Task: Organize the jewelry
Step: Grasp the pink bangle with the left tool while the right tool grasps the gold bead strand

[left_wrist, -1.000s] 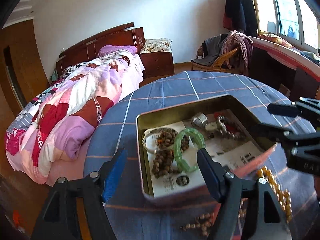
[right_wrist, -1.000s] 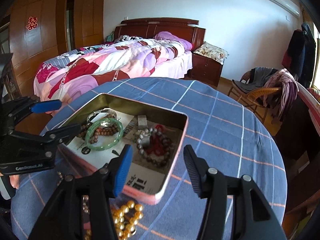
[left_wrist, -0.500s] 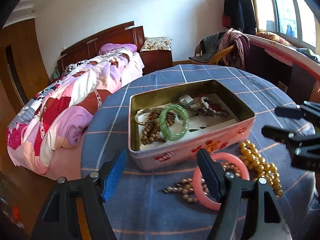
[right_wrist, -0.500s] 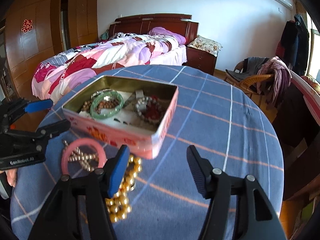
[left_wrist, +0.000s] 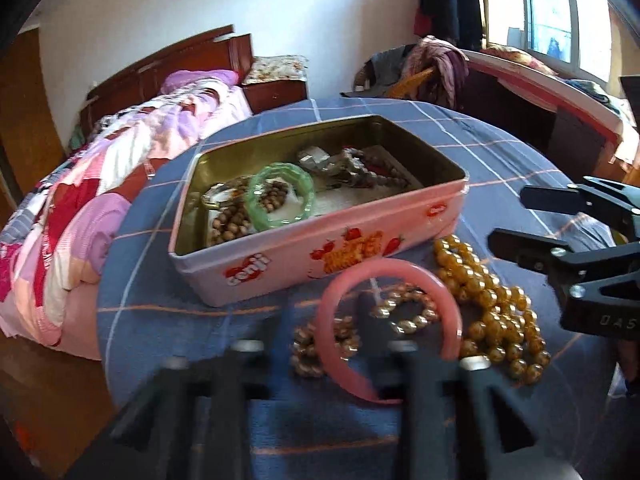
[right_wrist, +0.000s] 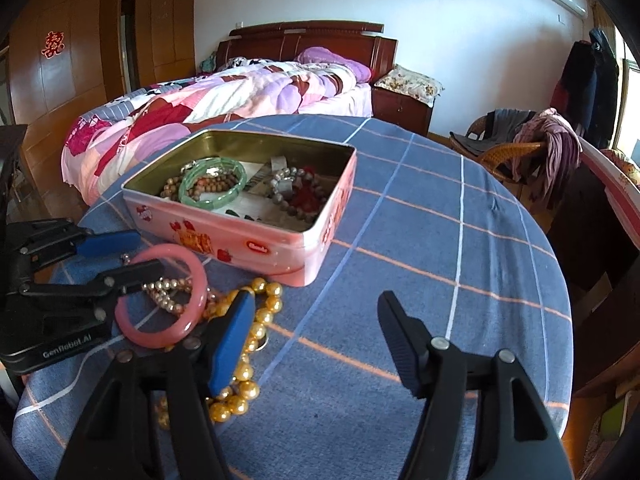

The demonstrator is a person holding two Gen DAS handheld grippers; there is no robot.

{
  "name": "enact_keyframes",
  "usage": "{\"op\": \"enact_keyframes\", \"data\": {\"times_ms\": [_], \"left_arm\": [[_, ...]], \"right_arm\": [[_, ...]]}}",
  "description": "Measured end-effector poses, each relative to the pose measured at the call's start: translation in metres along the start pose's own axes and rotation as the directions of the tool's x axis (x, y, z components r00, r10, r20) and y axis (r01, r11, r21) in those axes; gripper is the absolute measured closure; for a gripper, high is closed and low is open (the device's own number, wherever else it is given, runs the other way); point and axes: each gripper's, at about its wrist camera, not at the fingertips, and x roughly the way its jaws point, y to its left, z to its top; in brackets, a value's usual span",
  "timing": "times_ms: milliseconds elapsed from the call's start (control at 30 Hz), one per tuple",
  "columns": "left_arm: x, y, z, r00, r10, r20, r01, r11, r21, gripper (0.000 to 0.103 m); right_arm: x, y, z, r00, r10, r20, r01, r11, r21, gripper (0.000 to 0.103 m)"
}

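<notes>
A pink tin box point(left_wrist: 320, 256) point(right_wrist: 248, 236) stands open on the blue checked table, holding a green bangle point(left_wrist: 280, 196) point(right_wrist: 212, 186) and brown bead strings. In front of it lie a pink bangle point(left_wrist: 384, 320) point(right_wrist: 160, 300), a small pearl bracelet point(left_wrist: 404, 308) and a gold bead necklace point(left_wrist: 488, 304) point(right_wrist: 248, 344). My left gripper point(right_wrist: 134, 252) is open, one finger above the pink bangle's rim; its fingers are blurred in the left wrist view. My right gripper point(right_wrist: 316, 320) is open and empty, to the right of the loose jewelry.
The round table point(right_wrist: 440, 240) has its edge close on the right and front. A bed point(right_wrist: 224, 100) lies beyond the table. A wicker chair with clothes point(right_wrist: 520, 144) stands at the back right.
Both grippers have pulled back from over the tin and dropped toward the loose jewelry in front of it. The left gripper now reaches the pink bangle and is in fast motion.
</notes>
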Motion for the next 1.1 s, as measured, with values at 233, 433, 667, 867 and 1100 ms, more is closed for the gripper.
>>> {"op": "enact_keyframes", "data": {"times_ms": [233,433,667,867,1100], "left_arm": [[-0.022,0.012,0.009,0.998,-0.050,0.041,0.052,0.998,-0.046,0.093],[-0.050,0.037,0.019,0.994,-0.015,0.106,0.026,0.994,-0.109,0.093],[-0.051,0.053,0.017,0.994,0.040,0.103,-0.024,0.989,-0.147,0.093],[-0.042,0.055,0.012,0.997,0.011,0.080,0.002,0.987,-0.162,0.093],[-0.042,0.062,0.010,0.997,0.001,0.079,0.014,0.982,-0.186,0.093]], "right_arm": [[0.000,-0.010,-0.001,1.000,0.018,-0.001,-0.018,0.999,0.049,0.036],[0.000,-0.013,-0.001,1.000,0.020,-0.002,-0.020,0.997,0.075,0.036],[-0.004,0.002,-0.003,0.998,0.057,-0.008,-0.057,0.998,0.006,0.039],[0.004,0.021,-0.011,0.988,0.140,-0.066,-0.144,0.987,-0.067,0.077],[0.003,-0.001,-0.009,0.995,0.079,-0.062,-0.082,0.996,-0.035,0.090]]}}
